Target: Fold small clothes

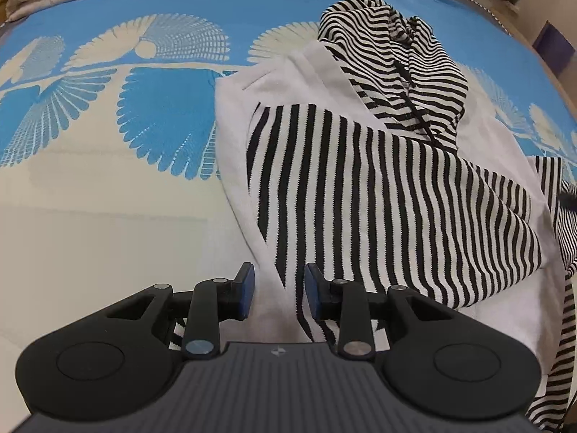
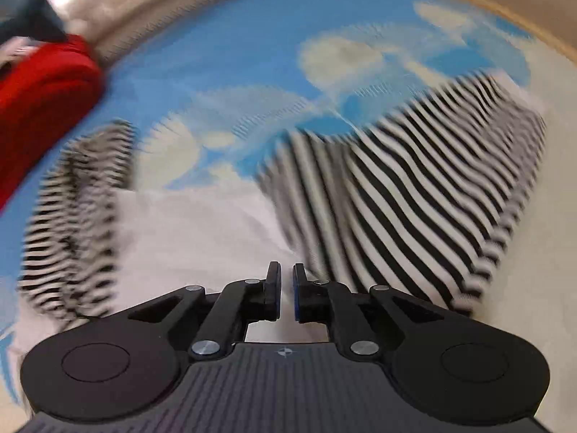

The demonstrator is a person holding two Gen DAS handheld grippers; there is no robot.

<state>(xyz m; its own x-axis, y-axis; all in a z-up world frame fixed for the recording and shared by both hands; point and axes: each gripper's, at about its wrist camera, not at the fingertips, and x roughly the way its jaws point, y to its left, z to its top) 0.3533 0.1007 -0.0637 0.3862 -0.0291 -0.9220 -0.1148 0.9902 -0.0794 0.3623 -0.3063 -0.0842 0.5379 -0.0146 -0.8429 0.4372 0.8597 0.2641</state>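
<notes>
the left hand-held gripper (image 1: 279, 294) hovers with blue pads parted over the striped hoodie (image 1: 378, 180), soft black-and-white knit on the blue fan-patterned bedspread (image 1: 108, 108). the right hand-held gripper (image 2: 286, 297), jaws nearly together and holding nothing, sits above its white panel; that view is blurred.

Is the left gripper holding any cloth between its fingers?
No: the left gripper is open over the striped top, and nothing is pinched between its fingers.
</notes>
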